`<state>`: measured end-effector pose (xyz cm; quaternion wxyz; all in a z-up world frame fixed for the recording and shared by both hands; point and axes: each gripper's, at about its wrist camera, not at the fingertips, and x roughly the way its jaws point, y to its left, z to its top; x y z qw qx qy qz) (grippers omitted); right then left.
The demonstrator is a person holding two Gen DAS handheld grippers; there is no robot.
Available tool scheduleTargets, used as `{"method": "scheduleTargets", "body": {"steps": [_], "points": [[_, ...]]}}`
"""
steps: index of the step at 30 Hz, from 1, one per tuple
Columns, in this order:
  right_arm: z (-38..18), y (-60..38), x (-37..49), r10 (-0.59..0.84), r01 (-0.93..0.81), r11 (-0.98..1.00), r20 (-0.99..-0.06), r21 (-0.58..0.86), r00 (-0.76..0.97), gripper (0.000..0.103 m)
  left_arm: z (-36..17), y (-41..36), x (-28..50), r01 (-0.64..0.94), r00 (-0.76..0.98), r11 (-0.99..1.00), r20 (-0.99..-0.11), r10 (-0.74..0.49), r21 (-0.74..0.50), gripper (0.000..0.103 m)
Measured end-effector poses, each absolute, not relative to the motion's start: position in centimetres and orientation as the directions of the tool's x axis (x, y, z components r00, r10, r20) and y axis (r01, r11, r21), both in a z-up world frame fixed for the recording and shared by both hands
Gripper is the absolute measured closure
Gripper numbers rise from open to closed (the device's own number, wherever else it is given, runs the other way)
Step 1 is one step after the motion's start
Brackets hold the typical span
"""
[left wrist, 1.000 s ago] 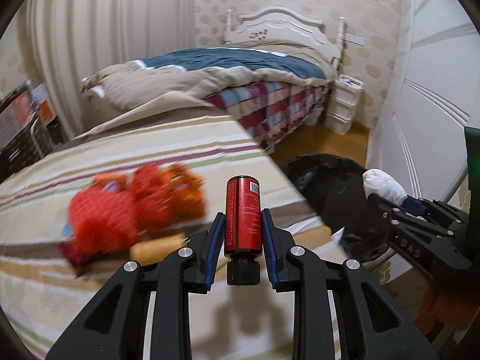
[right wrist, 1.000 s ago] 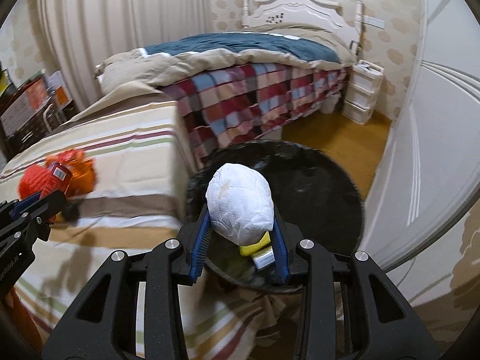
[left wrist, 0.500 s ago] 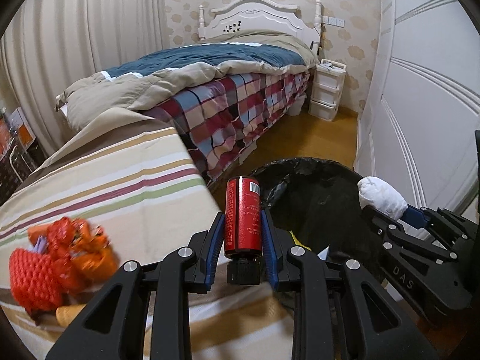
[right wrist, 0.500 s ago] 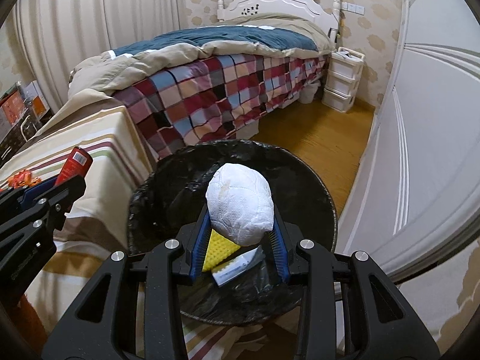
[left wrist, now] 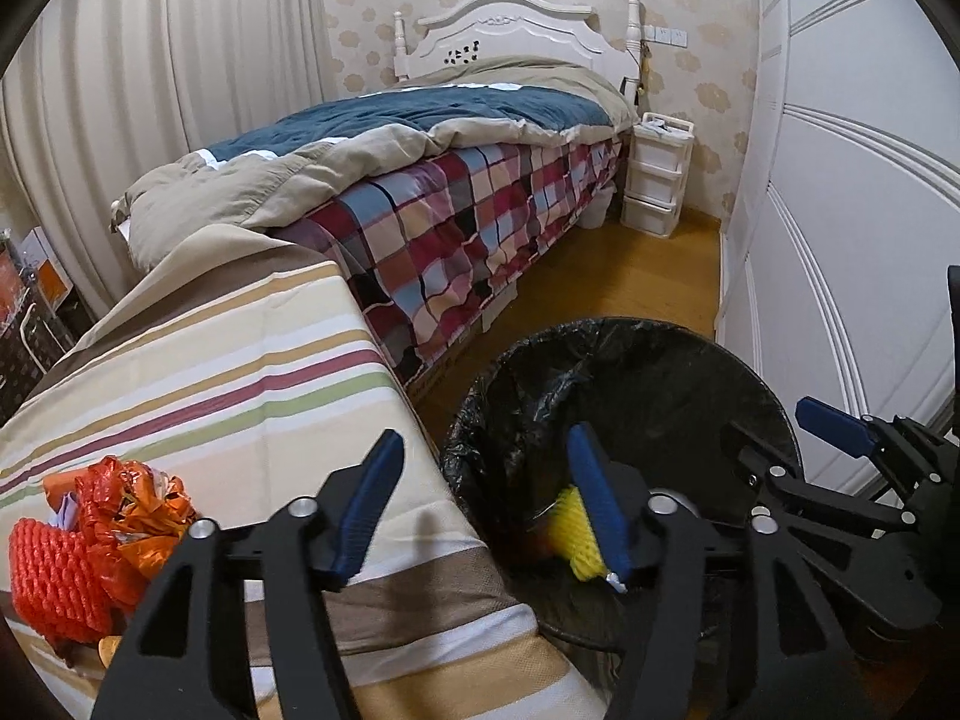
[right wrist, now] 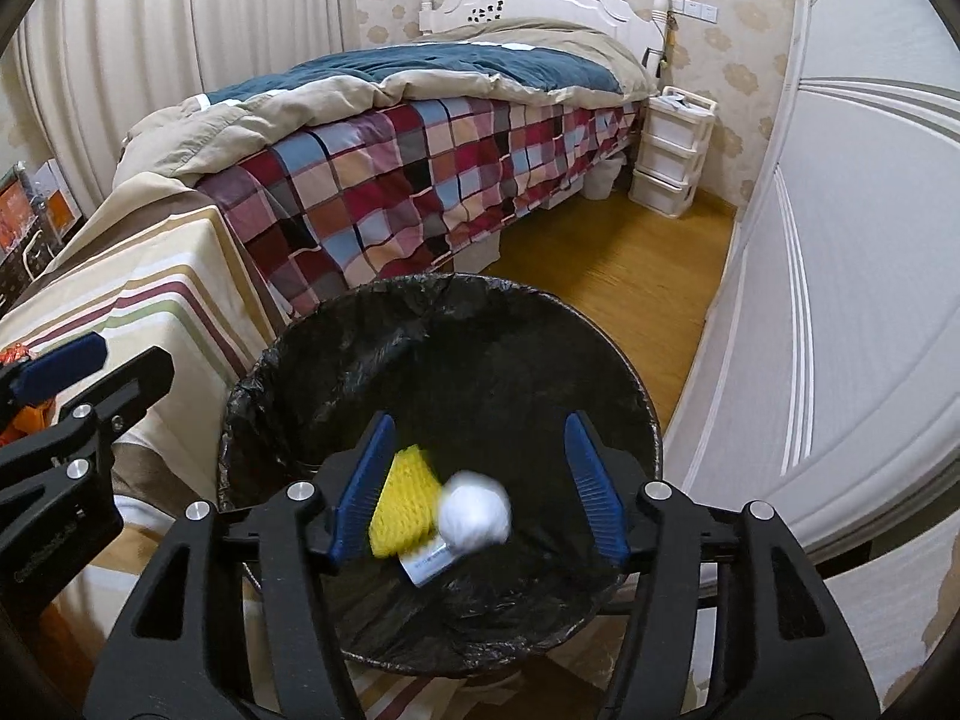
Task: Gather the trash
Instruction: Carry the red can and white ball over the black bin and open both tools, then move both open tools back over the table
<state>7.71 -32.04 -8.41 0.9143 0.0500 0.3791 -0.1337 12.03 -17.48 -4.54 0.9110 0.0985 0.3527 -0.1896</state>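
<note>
A round bin lined with a black bag [right wrist: 420, 348] stands on the floor beside the striped table; it also shows in the left wrist view [left wrist: 660, 372]. My right gripper [right wrist: 477, 480] is open above the bin. A white paper ball [right wrist: 474, 510], blurred, is falling into the bin beside a yellow foam net [right wrist: 402, 498] and a small white wrapper [right wrist: 429, 561]. My left gripper [left wrist: 486, 498] is open and empty over the table edge and bin rim. The red can is out of sight. A red foam net [left wrist: 54, 576] and orange foil wrapper [left wrist: 132, 510] lie on the table at left.
The striped tablecloth [left wrist: 240, 396] covers the table at left. A bed with a checked cover [right wrist: 420, 180] stands behind the bin. A white drawer unit [right wrist: 672, 156] is at the far wall. White wardrobe doors [right wrist: 840, 300] run along the right.
Both grippers opened. The red can left my left gripper and is gone from view. The white paper ball left my right gripper and is dropping into the bin.
</note>
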Motion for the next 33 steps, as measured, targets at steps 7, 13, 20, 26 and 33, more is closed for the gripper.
{"method": "scheduleTargets", "body": {"steps": [7,13,20,26,33], "points": [[-7.7,-31.9,6.7,-0.219,0.306,0.952,-0.700,-0.001,0.680,0.041,-4.0,-16.6,11.6,0.395,0.696,0.917,-0.669,-0.261,0.053,0.031],[-6.6,-30.0,5.4,-0.195,0.282,0.959,-0.685,0.017,0.702,0.037,-3.2,-14.1,10.6,0.359,0.700,0.933,-0.670,-0.247,0.031,0.030],[-5.2,-25.7,4.2,-0.110,0.191,0.980,-0.671,0.048,0.733,0.036,-2.9,-8.7,8.7,0.287,0.715,0.957,-0.673,-0.188,0.037,0.030],[-5.1,-21.1,3.4,-0.020,0.081,0.995,-0.681,0.059,0.732,0.036,-3.1,-2.9,7.0,0.194,0.720,0.981,-0.683,-0.124,0.026,0.030],[-5.9,-15.2,3.4,0.057,-0.050,0.998,-0.711,0.032,0.701,0.036,-3.4,3.2,4.9,0.079,0.725,0.996,-0.688,-0.024,0.048,0.030]]}}
